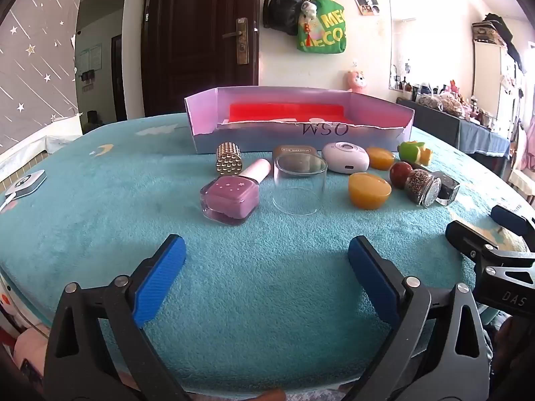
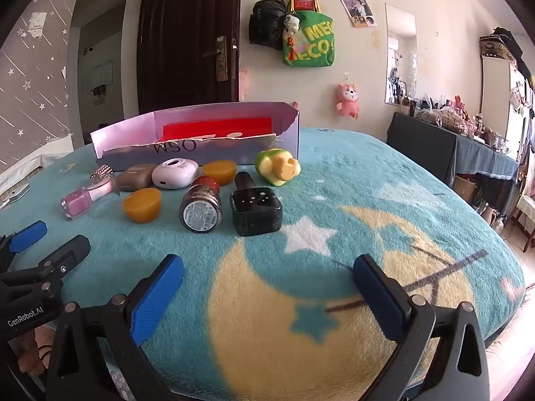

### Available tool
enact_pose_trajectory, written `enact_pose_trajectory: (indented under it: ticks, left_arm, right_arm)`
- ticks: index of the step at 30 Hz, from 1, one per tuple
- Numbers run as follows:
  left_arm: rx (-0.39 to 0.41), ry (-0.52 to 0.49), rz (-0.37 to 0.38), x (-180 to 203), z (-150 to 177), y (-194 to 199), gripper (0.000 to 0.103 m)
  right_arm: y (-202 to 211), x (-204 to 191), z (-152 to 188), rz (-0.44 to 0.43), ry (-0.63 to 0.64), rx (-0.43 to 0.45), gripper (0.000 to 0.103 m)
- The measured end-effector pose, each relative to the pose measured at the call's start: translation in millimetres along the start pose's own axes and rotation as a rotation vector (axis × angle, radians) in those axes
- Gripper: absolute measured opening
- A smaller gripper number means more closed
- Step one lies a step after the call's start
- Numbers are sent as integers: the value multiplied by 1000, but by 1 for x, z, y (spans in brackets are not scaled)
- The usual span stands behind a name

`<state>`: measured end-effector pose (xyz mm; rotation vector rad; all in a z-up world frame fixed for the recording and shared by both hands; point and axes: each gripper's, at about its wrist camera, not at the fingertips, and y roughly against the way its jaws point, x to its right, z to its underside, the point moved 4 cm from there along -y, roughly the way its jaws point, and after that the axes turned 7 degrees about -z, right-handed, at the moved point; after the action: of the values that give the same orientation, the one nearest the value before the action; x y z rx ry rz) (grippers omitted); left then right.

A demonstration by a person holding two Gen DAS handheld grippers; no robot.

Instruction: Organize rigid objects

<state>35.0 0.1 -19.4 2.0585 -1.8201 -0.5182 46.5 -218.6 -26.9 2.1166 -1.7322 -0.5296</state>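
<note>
- Tools: left tool & right tool both wide, empty (above blanket).
- Bottles, e.g. pink bottle, w/ glass cup in front of box, not inside.

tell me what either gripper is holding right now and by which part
Nothing is held. The left gripper and the right gripper both stand open over the blanket, with nothing between their fingers.
</note>
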Motion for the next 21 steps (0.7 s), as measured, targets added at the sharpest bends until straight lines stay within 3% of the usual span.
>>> enact_pose_trajectory:
  ticks: [21]
  left_arm:
    - [-4, -2, -1, 0, 0, 0, 102]
  right_arm:
    - [0, 0, 0, 2, 3, -6, 103]
